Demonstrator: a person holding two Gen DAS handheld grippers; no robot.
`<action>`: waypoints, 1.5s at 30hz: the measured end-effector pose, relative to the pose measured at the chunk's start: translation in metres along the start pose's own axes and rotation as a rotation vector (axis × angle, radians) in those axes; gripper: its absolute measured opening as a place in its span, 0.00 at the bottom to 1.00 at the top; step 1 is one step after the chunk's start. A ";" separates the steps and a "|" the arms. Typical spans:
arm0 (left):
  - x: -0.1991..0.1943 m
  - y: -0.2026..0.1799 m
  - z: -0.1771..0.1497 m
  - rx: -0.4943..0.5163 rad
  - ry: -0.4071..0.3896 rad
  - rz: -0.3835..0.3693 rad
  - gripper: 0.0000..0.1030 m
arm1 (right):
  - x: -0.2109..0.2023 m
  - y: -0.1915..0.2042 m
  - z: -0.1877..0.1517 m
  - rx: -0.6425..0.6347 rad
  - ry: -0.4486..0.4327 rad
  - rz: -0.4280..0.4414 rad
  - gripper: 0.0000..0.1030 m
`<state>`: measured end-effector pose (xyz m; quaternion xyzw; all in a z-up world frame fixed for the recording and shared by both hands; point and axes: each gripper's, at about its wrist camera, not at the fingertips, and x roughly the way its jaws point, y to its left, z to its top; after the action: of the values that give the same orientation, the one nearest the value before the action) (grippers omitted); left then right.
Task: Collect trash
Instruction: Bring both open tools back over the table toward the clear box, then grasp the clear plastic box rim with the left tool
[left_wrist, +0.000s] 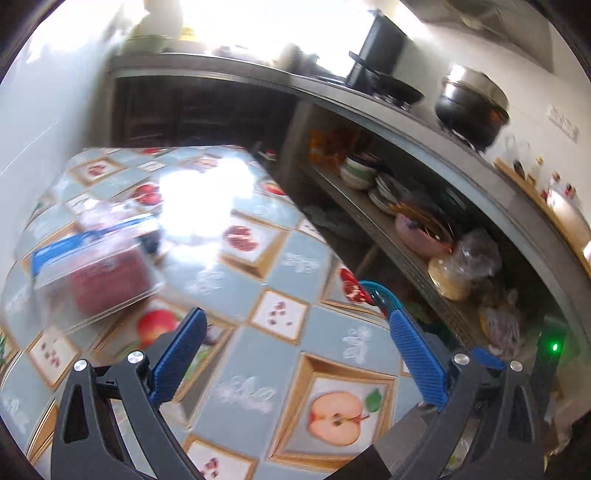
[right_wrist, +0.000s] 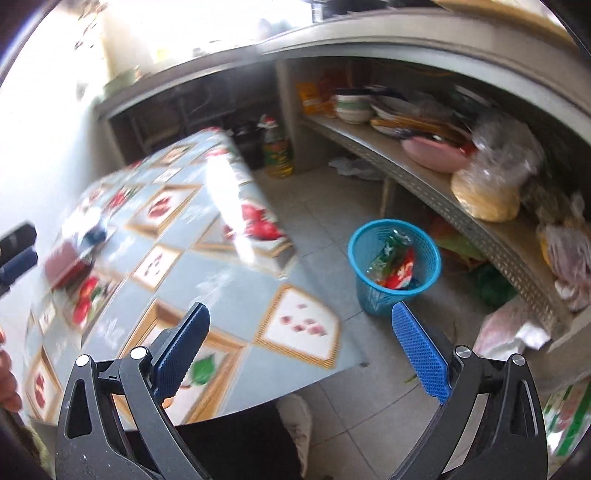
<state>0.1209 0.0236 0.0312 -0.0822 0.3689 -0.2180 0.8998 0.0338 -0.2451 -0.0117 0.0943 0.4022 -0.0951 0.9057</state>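
1. Over the table (left_wrist: 258, 295) with its fruit-patterned cloth, my left gripper (left_wrist: 295, 354) hangs with its blue pads spread wide and nothing between them.
2. My right gripper (right_wrist: 303, 350) is likewise released, its jaws apart and empty, above the near corner of the same table (right_wrist: 207, 280) and the tiled floor (right_wrist: 369, 387) beside it.
3. The trash (right_wrist: 393, 260), crumpled green and red wrappers, lies inside the blue mesh basket (right_wrist: 424, 240) standing on the floor.
4. In the right wrist view the basket sits just beyond my right finger's tip, ahead of the gripper and apart from it.
5. In the left wrist view only a blue arc of the basket rim (left_wrist: 380, 293) peeks past the table edge, right above my right-hand pad (left_wrist: 417, 358).
6. A clear box with a blue lid (left_wrist: 96, 273) holding something red rests on the table, ahead and to the left of my left gripper; it is blurred.
7. The basket stands just beside a low shelf (right_wrist: 443, 195) that carries bowls, plates and bagged goods.
8. A bottle of oil (right_wrist: 277, 151) stands on the floor farther back, well apart from the basket.
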 end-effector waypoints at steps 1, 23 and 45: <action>-0.004 0.006 -0.001 -0.010 -0.003 0.004 0.94 | 0.000 0.006 -0.002 -0.026 -0.004 -0.006 0.92; -0.044 0.094 -0.033 -0.009 -0.133 0.200 0.94 | 0.016 0.074 0.027 -0.132 -0.009 0.364 0.92; 0.003 0.235 0.019 -0.501 -0.033 0.102 0.90 | 0.175 0.250 0.114 0.069 0.526 0.942 0.73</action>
<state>0.2140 0.2314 -0.0297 -0.2875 0.4001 -0.0727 0.8671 0.2919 -0.0493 -0.0435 0.3147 0.5263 0.3352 0.7153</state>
